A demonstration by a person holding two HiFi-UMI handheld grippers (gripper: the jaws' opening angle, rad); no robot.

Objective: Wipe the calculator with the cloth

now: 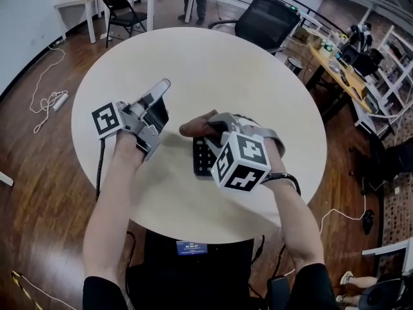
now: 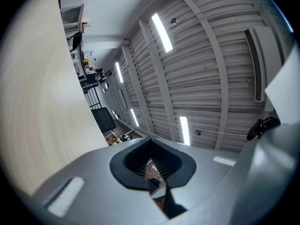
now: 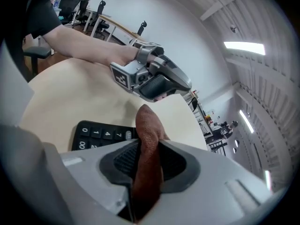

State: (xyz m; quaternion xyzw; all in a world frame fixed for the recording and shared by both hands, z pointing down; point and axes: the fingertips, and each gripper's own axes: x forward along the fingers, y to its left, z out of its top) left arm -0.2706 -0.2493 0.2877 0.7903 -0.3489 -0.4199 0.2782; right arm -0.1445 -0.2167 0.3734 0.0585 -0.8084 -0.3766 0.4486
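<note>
The left gripper (image 1: 161, 92) is at the left over the table (image 1: 226, 70), held by a bare hand (image 1: 126, 148). Its jaws are closed together with nothing between them, as its own view shows (image 2: 152, 165). They are tilted upward and clear of the tabletop. Past their tips that view shows ceiling beams and light strips, with the pale table (image 2: 28, 102) along the left edge. The right gripper's view shows the left gripper (image 3: 180, 81) from the side, beyond the cloth and apart from it.

To the right of the left gripper's jaws, near them but not touching, lies the black calculator (image 1: 202, 157). It is flat on the table, and the right gripper's marker cube partly covers it. In the right gripper view its number keys (image 3: 101, 135) show just below and to the left of the jaws.

The right gripper (image 1: 216, 124) points down toward the table, its jaws clamped on the brown cloth (image 1: 195, 126). In its own view (image 3: 147, 158) the cloth (image 3: 147, 139) is a folded strip pinched between the pads and sticking out past the jaw tips, over the calculator's far end. Whether the cloth's tip touches the calculator cannot be told.
</note>
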